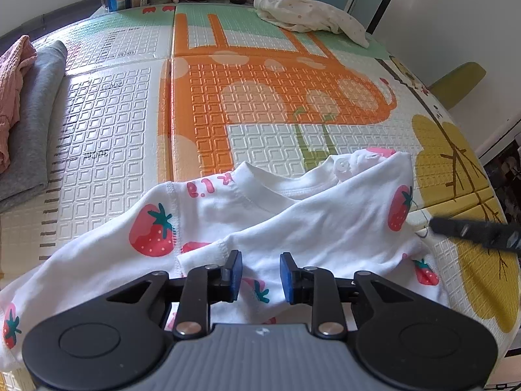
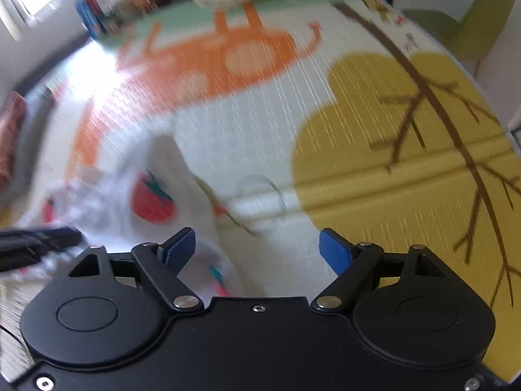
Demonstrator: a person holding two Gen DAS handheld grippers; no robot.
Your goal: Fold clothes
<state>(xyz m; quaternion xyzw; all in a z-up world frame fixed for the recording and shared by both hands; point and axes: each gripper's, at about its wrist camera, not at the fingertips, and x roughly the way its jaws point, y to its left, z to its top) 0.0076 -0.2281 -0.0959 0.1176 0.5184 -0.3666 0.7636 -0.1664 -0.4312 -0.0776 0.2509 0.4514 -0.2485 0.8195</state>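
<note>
- Your left gripper (image 1: 260, 275) hovers over the near part of the strawberry shirt (image 1: 247, 224); its jaws stand a little apart with nothing pinched between the pads. Close here and you may catch only the top layer, so the fold drags unevenly.
- Your right gripper (image 2: 257, 249) sits at the shirt's right edge, jaws wide and empty, mostly over bare play mat (image 2: 374, 123). That view is smeared, so a grab now could miss the hem.
- The shirt lies rumpled on the mat, collar away from you, one side flopped over itself; folding without flattening would lock in creases.
- Beyond the shirt, a cream garment (image 1: 309, 14) waits at the mat's far edge.
- Left of the shirt, a grey folded piece (image 1: 35, 110) rests.
</note>
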